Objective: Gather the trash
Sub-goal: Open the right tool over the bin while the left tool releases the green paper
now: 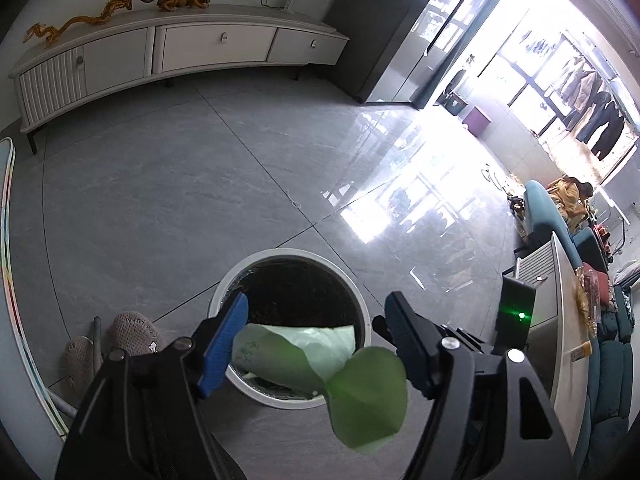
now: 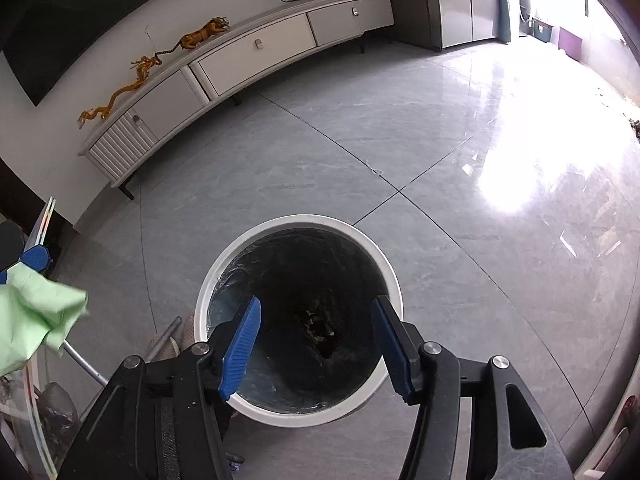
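**Green wrapper over the bin**

The left gripper [image 1: 316, 344] stands wide, its blue pads clear of the crumpled pale-green plastic wrapper [image 1: 360, 392] that hangs between them above the round white waste bin with a black liner [image 1: 352, 304]. The right gripper [image 2: 316, 344] is parted and empty over the same bin. The wrapper looks light, soft and slippery; pinching a bunched fold would likely hold best.
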A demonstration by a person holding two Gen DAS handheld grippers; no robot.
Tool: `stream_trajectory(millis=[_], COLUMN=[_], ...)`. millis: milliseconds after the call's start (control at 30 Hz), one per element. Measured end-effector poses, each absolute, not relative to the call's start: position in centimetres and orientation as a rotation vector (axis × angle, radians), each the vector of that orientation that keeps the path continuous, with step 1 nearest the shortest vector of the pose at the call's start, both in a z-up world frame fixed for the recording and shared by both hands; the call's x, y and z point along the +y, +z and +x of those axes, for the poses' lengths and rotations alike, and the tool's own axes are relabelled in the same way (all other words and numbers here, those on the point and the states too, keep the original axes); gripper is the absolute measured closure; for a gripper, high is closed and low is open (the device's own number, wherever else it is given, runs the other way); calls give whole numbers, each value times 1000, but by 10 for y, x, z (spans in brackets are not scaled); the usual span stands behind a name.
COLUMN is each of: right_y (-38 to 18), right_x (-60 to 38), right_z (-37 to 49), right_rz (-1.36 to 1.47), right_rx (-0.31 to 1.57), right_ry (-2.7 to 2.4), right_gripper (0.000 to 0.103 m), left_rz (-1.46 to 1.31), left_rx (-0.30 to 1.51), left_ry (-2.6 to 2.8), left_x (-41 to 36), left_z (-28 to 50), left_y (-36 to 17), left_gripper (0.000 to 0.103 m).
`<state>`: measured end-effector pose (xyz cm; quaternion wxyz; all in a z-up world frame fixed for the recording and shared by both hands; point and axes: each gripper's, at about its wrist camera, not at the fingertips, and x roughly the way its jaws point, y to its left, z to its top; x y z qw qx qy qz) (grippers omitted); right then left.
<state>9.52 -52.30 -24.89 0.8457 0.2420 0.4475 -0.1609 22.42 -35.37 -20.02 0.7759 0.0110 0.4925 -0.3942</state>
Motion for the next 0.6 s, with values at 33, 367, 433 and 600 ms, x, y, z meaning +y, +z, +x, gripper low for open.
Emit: stream_trajectory(millis=[33,367,433,600], right_y=[-245,-229,-228,-226], right_x=[-522,-525,-526,-527], right_z=[94,73,69,60], right_rz=[511,520,521,531], right_rx=[940,888,884,876], right_ry=[-339,-364,-369,-376], right_gripper=[48,47,47,47], left_rz=[22,-27,-36,-39], left_rx=[1067,1109,1114,1131], left_ry=[-853,-860,-859,-867], left_x=[-356,-372,-377,-390], left_z=[226,235,238,238], left_y=[-202,-210,-210,-211], left_gripper=[33,23,23,17])
